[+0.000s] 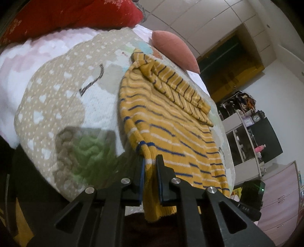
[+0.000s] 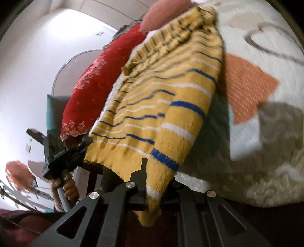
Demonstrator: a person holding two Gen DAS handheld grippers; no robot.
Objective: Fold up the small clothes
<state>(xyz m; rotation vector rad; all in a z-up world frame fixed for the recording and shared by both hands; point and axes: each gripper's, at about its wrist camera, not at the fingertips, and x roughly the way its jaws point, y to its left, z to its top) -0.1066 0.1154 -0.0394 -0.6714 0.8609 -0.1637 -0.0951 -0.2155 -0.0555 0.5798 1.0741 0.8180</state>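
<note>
A small mustard-yellow knit sweater with blue and white stripes lies on a quilted bedspread, one sleeve folded across its top. My left gripper is shut on one bottom corner of the sweater at the bed's near edge. My right gripper is shut on the other bottom corner of the sweater, lifting the hem; its right finger is hidden by the cloth. The left gripper, held by a hand, also shows in the right wrist view, clamped on the hem's far corner.
A red pillow and a pink cushion lie at the head of the bed. Wardrobes, shelves and a pink drawer unit stand beyond the bed. The bed's edge drops off just before my grippers.
</note>
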